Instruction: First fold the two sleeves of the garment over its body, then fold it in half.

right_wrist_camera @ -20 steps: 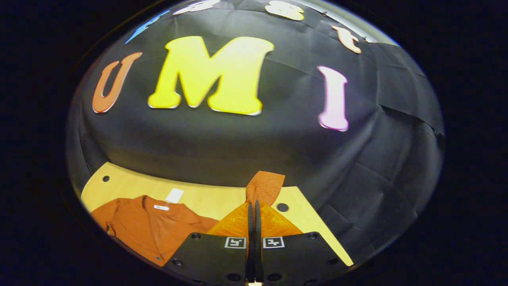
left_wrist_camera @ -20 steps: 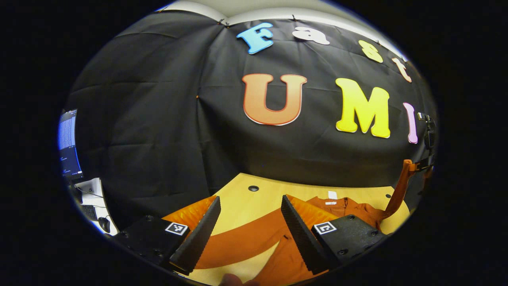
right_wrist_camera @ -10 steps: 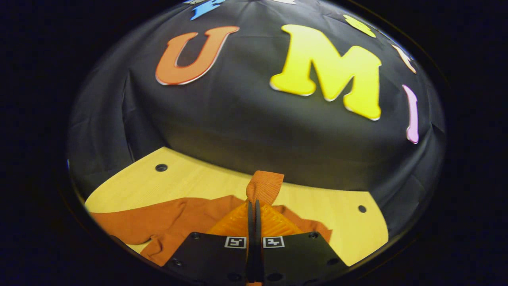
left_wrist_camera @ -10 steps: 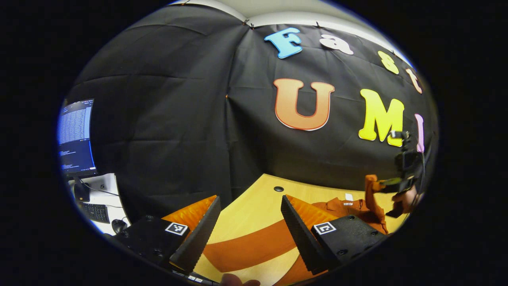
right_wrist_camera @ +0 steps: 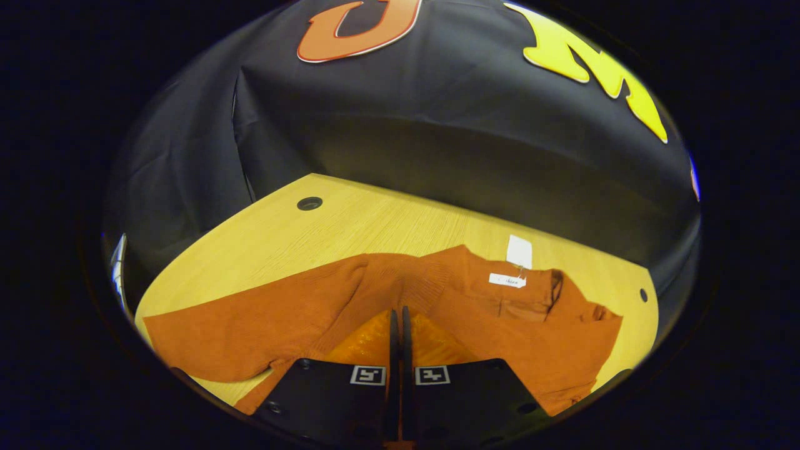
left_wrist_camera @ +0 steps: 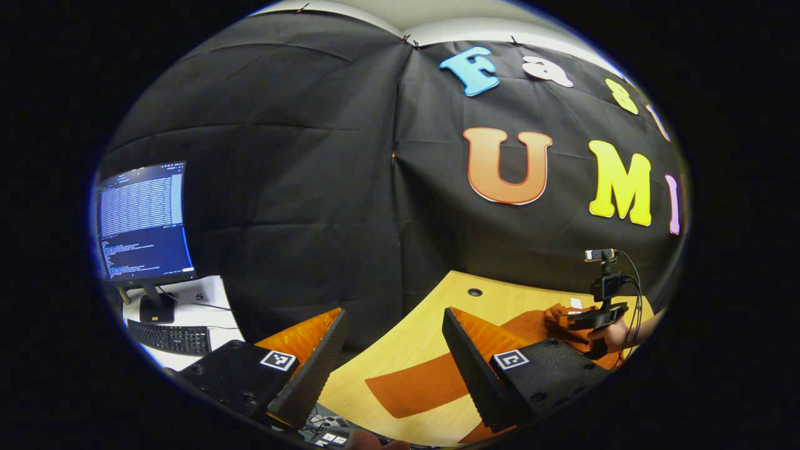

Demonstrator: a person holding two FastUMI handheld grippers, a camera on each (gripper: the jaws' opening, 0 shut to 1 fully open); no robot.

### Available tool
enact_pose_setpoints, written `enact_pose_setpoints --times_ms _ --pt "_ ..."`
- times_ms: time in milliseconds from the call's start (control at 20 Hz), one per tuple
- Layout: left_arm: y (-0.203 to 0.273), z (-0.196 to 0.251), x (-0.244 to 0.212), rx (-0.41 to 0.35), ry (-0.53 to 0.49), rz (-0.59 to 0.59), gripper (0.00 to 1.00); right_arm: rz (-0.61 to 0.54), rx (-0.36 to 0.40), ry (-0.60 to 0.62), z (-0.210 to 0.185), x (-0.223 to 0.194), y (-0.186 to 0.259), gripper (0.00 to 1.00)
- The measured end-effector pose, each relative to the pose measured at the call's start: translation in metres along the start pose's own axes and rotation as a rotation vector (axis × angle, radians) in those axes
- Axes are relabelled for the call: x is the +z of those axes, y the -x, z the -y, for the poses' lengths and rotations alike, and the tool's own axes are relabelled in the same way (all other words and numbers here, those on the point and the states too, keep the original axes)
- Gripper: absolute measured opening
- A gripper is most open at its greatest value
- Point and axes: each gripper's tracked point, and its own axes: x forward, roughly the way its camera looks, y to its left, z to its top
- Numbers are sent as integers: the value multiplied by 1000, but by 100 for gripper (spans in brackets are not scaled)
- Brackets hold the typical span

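Observation:
An orange knit garment (right_wrist_camera: 500, 325) lies flat on the wooden table (right_wrist_camera: 375, 219), white tags (right_wrist_camera: 517, 262) at its collar. One sleeve (right_wrist_camera: 219, 331) stretches out to the left. My right gripper (right_wrist_camera: 398, 310) is shut low over the body, and cloth of the other sleeve (right_wrist_camera: 412, 281) bunches at its tips; the pinched part is hidden. In the left gripper view my left gripper (left_wrist_camera: 394, 312) is open with nothing between its fingers, above the outstretched sleeve (left_wrist_camera: 425, 381). The right gripper (left_wrist_camera: 594, 317) and the hand (left_wrist_camera: 619, 336) holding it sit far right on bunched orange cloth.
A monitor (left_wrist_camera: 140, 219) and keyboard (left_wrist_camera: 169, 337) stand on a white desk left of the table. The table has round holes (right_wrist_camera: 309, 203) near its back corners. The black cloth wall closes off the back.
My right gripper has carried the sleeve cuff down from up in the air onto the garment's body. My left gripper, still open, has swung left, away from the body.

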Motion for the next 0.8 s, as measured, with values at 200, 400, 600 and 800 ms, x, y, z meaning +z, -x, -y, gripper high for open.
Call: enact_pose_setpoints --times_ms 200,400,600,800 --pt "2 -2 -8 21 25 -19 99 3 80 -8 -16 3 5 18" --pt "0 0 -9 23 21 -15 99 35 121 1 -25 13 19 52" --pt "-6 0 -15 22 14 -18 99 80 128 0 -21 28 42 78" --pt "-17 -9 -43 26 11 -56 99 127 153 -12 -17 40 83 82"
